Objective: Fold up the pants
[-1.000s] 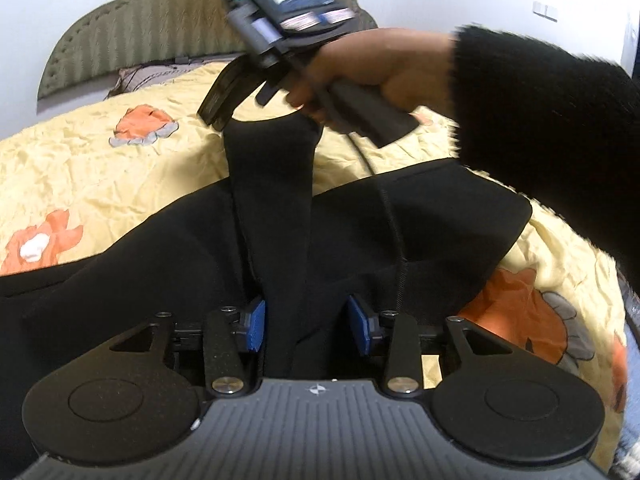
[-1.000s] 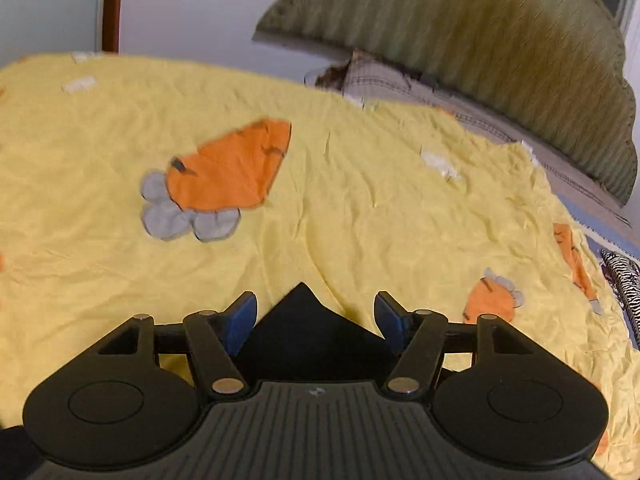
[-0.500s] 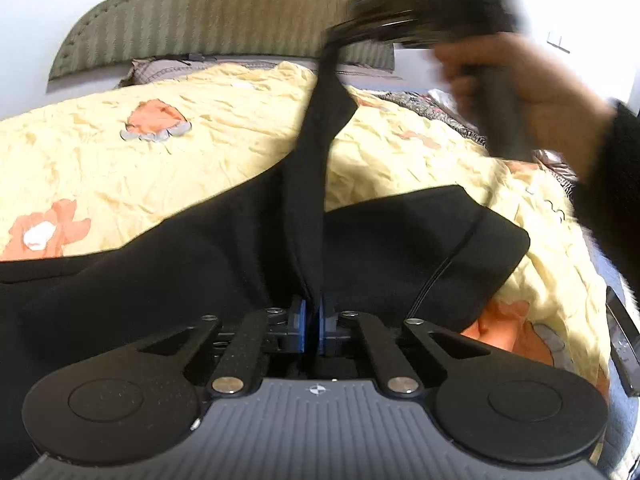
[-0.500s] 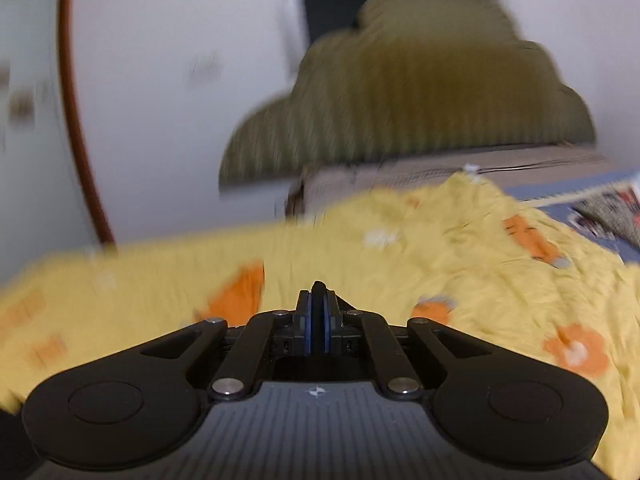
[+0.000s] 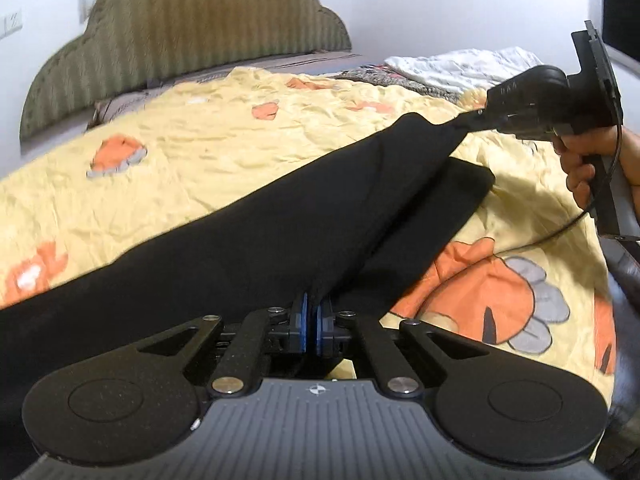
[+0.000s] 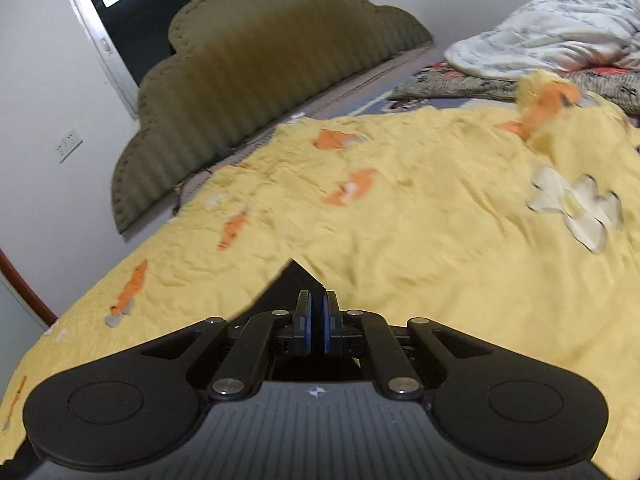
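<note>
Black pants lie across a yellow bedspread with orange prints. My left gripper is shut on a fold of the pants at the near edge. My right gripper shows at the right of the left wrist view, shut on a far corner of the pants and holding it lifted and stretched. In the right wrist view my right gripper is shut on a black corner of the pants that pokes up past the fingers.
A green padded headboard stands at the back. A white crumpled quilt and patterned bedding lie at the far right of the bed. A dark window is in the wall behind.
Both grippers have closed on the pants. The right gripper has swung from the upper middle to the right, pulling the pants corner out and stretching the fabric.
</note>
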Motion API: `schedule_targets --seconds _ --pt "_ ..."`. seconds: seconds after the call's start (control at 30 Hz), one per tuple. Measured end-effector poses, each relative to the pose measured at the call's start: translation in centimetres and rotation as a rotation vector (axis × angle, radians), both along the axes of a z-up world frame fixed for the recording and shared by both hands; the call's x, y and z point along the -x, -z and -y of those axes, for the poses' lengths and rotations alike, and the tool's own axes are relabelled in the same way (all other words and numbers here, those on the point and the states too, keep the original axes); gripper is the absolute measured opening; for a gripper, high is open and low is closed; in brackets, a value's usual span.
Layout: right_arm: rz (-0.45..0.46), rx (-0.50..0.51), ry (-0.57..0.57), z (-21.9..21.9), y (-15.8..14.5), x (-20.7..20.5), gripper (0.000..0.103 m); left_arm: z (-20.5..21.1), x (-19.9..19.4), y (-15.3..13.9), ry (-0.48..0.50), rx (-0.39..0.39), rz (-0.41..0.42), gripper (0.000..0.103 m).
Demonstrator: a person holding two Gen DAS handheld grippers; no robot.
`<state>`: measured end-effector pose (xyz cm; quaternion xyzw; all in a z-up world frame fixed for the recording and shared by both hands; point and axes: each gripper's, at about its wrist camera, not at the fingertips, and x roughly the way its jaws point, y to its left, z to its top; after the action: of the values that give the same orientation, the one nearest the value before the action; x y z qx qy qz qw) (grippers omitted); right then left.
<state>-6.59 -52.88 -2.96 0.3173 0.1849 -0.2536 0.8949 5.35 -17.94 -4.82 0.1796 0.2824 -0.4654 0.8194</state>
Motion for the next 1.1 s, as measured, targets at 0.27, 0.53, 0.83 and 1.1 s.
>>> schedule_targets --seconds 0.27,0.53,0.83,1.1 --pt "0.009 -0.004 0.014 -1.7 0.2 3.7 0.006 -1.3 0.7 -0.4 0.042 -0.012 0.001 0.004" --pt "-0.13 -0.014 0.035 -2.1 2.7 3.9 0.021 -1.1 1.2 0.0 0.053 -0.072 0.023 0.027" --pt "-0.171 0.339 -0.32 -7.5 -2.9 -2.4 0.028 -4.3 -0.1 -2.6 -0.053 -0.01 0.004 0.06" --pt "-0.262 0.486 -1.004 -19.8 -1.4 -15.4 0.028 -9.7 -6.5 -4.3 -0.307 -0.047 -0.017 0.063"
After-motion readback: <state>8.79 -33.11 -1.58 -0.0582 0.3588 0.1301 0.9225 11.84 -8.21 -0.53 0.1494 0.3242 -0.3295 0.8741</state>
